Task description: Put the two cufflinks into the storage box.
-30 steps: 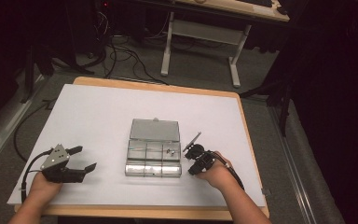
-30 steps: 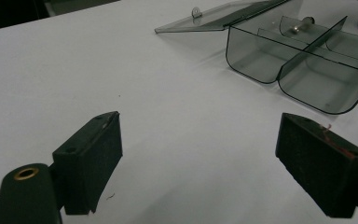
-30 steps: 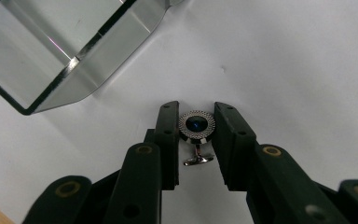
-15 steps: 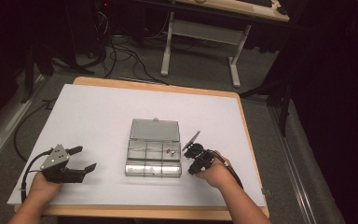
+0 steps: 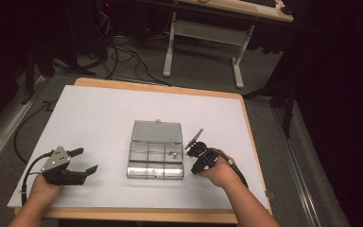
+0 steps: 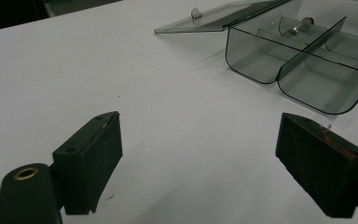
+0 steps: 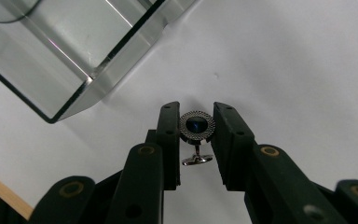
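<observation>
Small item (image 5: 172, 153) in box (image 5: 144, 172) compartment: too small to identify.

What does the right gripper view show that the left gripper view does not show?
The right gripper view shows the right gripper with its jaws shut on a round cufflink with a blue centre, beside a corner of the clear box. The left gripper view shows the left gripper with jaws wide apart, the box's open lid and a small metal piece in one compartment. Both show the box and the white table.

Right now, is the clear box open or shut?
Open: the clear box has its lid folded back flat on the table, compartments uncovered.
</observation>
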{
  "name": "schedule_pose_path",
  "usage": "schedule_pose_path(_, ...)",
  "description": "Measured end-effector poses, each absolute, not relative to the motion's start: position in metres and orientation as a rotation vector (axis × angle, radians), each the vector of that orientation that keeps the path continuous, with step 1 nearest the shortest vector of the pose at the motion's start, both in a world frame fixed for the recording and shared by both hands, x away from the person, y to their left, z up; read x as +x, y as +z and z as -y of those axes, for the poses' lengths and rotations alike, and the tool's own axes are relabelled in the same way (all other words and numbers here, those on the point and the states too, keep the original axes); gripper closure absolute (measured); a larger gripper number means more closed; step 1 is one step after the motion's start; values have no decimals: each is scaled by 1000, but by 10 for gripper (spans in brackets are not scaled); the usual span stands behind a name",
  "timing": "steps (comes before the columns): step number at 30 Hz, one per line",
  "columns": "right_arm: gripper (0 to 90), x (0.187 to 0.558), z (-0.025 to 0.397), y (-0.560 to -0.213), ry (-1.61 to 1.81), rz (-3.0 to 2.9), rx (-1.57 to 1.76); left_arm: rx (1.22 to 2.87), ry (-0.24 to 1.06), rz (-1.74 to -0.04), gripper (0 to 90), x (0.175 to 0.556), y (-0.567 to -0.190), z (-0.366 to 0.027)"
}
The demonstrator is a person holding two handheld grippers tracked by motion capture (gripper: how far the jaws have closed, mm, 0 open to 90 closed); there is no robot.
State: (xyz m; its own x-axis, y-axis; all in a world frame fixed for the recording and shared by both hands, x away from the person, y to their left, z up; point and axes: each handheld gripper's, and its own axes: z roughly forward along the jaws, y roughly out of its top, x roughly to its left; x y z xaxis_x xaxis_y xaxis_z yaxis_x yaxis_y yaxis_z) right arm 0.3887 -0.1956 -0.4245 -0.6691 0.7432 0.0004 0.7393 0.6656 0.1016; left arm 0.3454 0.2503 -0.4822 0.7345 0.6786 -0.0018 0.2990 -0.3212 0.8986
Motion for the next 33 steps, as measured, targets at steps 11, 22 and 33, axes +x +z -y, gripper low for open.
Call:
schedule_pose_path(11, 739, 393, 196, -401, 179, -2807, 1282, 1914, 465, -751, 149, 346, -482, -250)
schedule_pose_path(22, 739, 400, 185, -381, 184, -2799, 1283, 1910, 462, -751, 149, 345, -482, -251)
schedule_pose_path(33, 739, 415, 165, -378, 206, -2838, 1178, 1907, 461, -750, 149, 345, -482, -251)
